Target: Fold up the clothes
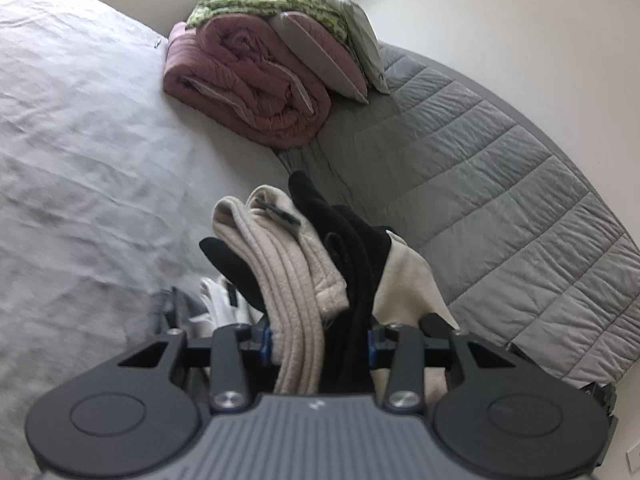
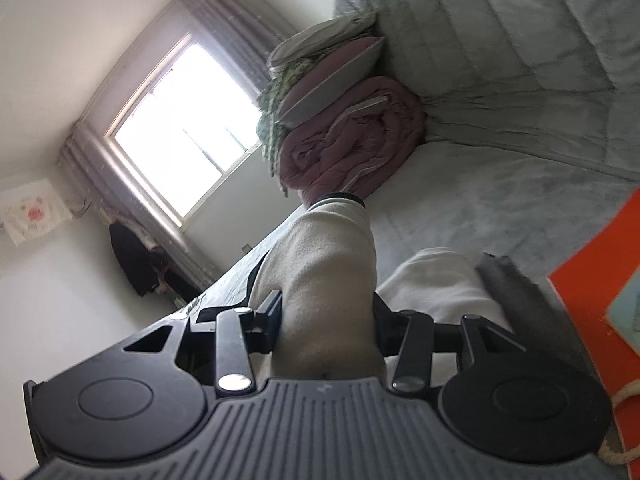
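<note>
A beige and black fleece garment (image 1: 296,280) is bunched between the fingers of my left gripper (image 1: 320,346), which is shut on its ribbed beige hem and black panels. The bundle sticks up in front of the camera above the grey bed sheet (image 1: 80,160). In the right wrist view my right gripper (image 2: 326,320) is shut on a beige sleeve (image 2: 336,264) of the same garment. Its striped dark cuff (image 2: 336,199) points toward the far end of the bed. White fabric (image 2: 440,284) and dark grey fabric (image 2: 516,292) lie below the right gripper.
A rolled pink quilt (image 1: 248,88) with a green patterned blanket (image 1: 260,0) and pillows on top sits at the bed's head, against a grey quilted headboard (image 1: 500,184). A bright window (image 2: 188,128) with curtains, dark clothes hanging (image 2: 132,260), and something orange (image 2: 600,260) at right.
</note>
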`<state>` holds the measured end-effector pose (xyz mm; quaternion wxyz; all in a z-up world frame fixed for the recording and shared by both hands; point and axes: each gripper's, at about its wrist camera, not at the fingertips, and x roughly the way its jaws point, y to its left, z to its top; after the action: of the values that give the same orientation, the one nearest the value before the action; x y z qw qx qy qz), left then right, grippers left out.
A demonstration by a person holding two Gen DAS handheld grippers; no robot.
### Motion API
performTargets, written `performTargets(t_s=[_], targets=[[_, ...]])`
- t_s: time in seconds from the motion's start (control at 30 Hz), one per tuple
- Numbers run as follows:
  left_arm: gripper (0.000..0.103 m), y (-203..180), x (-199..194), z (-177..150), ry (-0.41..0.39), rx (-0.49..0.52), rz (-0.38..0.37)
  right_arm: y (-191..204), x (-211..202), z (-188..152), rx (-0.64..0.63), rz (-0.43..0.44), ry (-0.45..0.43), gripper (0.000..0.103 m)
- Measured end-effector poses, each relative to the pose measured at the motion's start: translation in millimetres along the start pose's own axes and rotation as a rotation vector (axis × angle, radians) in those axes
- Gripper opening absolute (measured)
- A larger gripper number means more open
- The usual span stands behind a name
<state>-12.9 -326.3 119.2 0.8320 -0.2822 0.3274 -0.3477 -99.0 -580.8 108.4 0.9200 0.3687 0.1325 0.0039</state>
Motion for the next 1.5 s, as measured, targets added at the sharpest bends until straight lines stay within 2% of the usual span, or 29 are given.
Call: performTargets(t_s=[0.23, 0.53, 0.8, 0.87, 1.07, 1.17, 1.3, 1.4, 1.5], targets=[[0.040, -12, 20, -9, 0.039, -0.013, 0.010, -33, -9, 5, 0.128, 0.001, -0.007, 0.048], [0.041, 1, 30, -15, 0.056, -0.030, 0.027, -51, -3, -1, 0.173, -0.040, 0.036, 0.048], [0.045, 7, 32, -20, 0.052, -0.029, 0.041, -54, 2, -4, 0.168, -0.091, 0.057, 0.058], [0.048, 9, 32, -20, 0.053, -0.036, 0.041, -52, 2, -4, 0.148, -0.114, 0.055, 0.063], [0.051, 15, 27, -18, 0.047, -0.087, 0.031, -53, -5, -1, 0.164, -0.156, 0.011, 0.072], [0.051, 14, 17, -14, 0.020, -0.106, 0.046, -51, -12, 1, 0.151, -0.194, -0.026, 0.072], [0.052, 1, -7, -9, -0.061, -0.055, 0.060, -41, -18, 0, 0.093, -0.225, -0.070, 0.072], [0.053, -19, -19, -5, -0.112, 0.044, 0.053, -32, -24, 1, 0.068, -0.207, -0.120, 0.072], [0.057, -43, -21, -5, -0.149, 0.175, 0.028, -25, -27, 0, 0.061, -0.159, -0.144, 0.072]])
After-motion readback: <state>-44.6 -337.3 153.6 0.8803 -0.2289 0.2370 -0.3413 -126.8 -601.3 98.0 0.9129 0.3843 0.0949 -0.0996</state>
